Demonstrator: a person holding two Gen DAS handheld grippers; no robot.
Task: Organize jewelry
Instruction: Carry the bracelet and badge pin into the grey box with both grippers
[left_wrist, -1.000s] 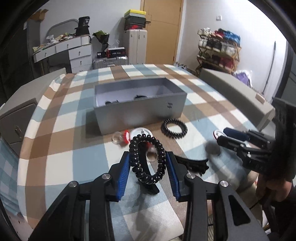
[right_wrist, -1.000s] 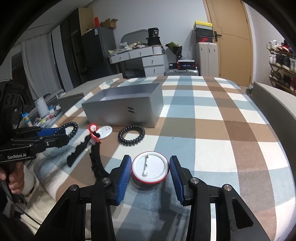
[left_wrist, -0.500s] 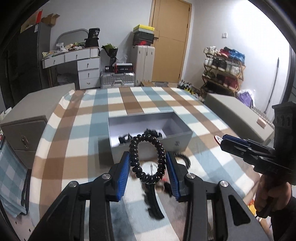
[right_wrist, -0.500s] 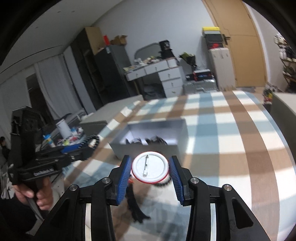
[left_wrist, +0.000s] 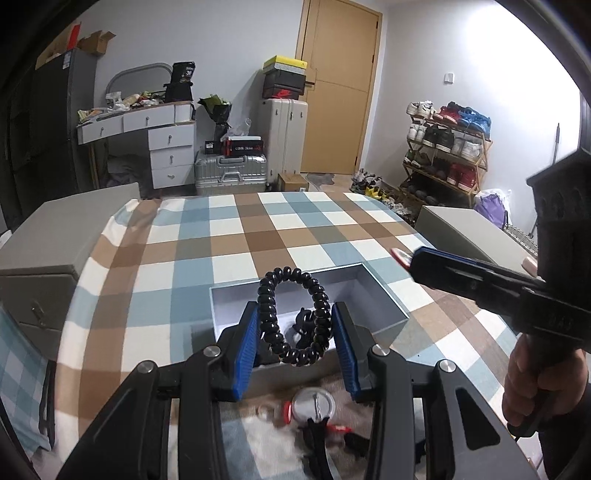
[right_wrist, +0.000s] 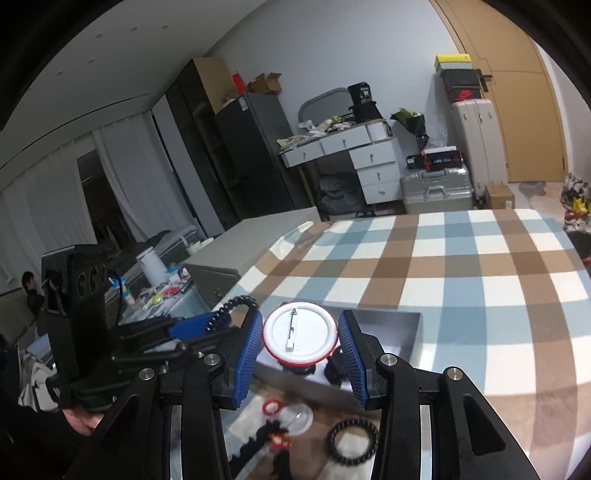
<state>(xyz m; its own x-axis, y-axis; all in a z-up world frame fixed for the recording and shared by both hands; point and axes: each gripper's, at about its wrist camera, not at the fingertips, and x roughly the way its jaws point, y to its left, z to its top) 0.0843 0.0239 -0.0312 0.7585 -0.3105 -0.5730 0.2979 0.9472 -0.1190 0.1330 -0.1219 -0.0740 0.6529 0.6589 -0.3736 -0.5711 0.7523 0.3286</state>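
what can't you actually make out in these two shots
- Contents of the grey box: left wrist view, the black coil bracelet held in the left claw covers the dark pieces inside.
- Same box, right wrist view: the round badge in the right claw blocks its interior.
- Items on the checked cloth near the bottom edge: blurred in both views and partly behind the claw frames.
- Badge front: only its pin back shows.

The box (left_wrist: 384, 295) sits on the surface (left_wrist: 258, 236). A badge (left_wrist: 314, 404) and bracelet (right_wrist: 349, 441) lie before it; more items lie inside.
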